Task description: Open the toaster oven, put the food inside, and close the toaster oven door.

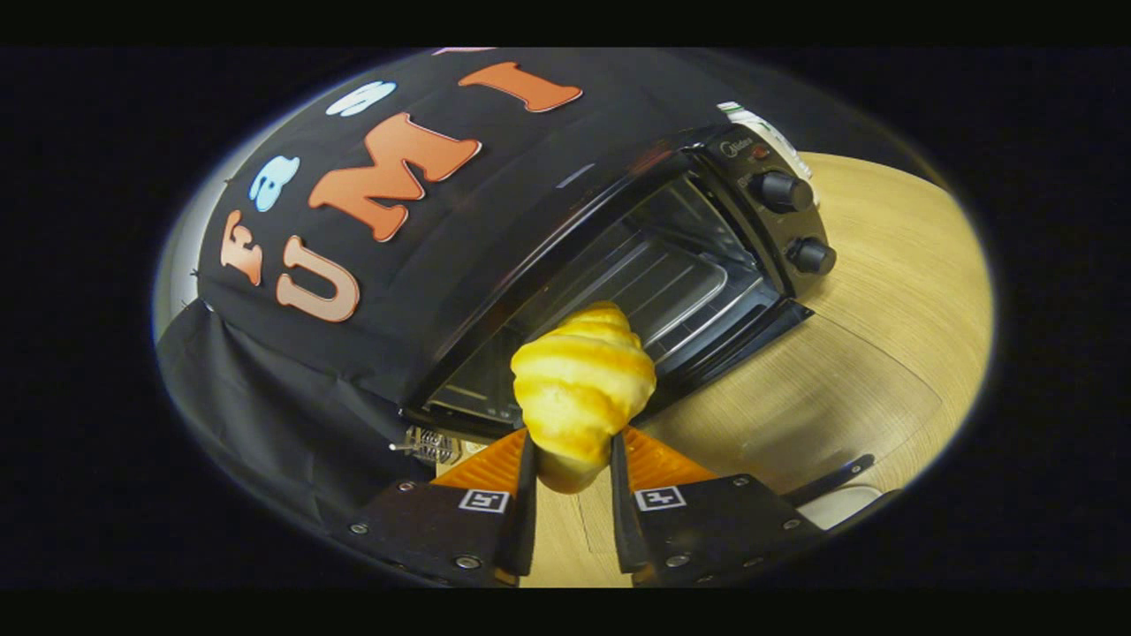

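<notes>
Gripper view: gripper (570,446) clamps croissant (579,389) before the toaster oven (636,265) (door down).

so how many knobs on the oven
2, both on the oven's control panel beside the open cavity: one knob farther away, one knob nearer. None looks hidden. The gripper is shut on the croissant.

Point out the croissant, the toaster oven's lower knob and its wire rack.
croissant (579,389), gripper view, middle of its ridged body, held between the fingers of the gripper (573,477).
lower knob (810,256), gripper view, its front face.
wire rack (680,291), gripper view, bars inside the open oven.
</notes>
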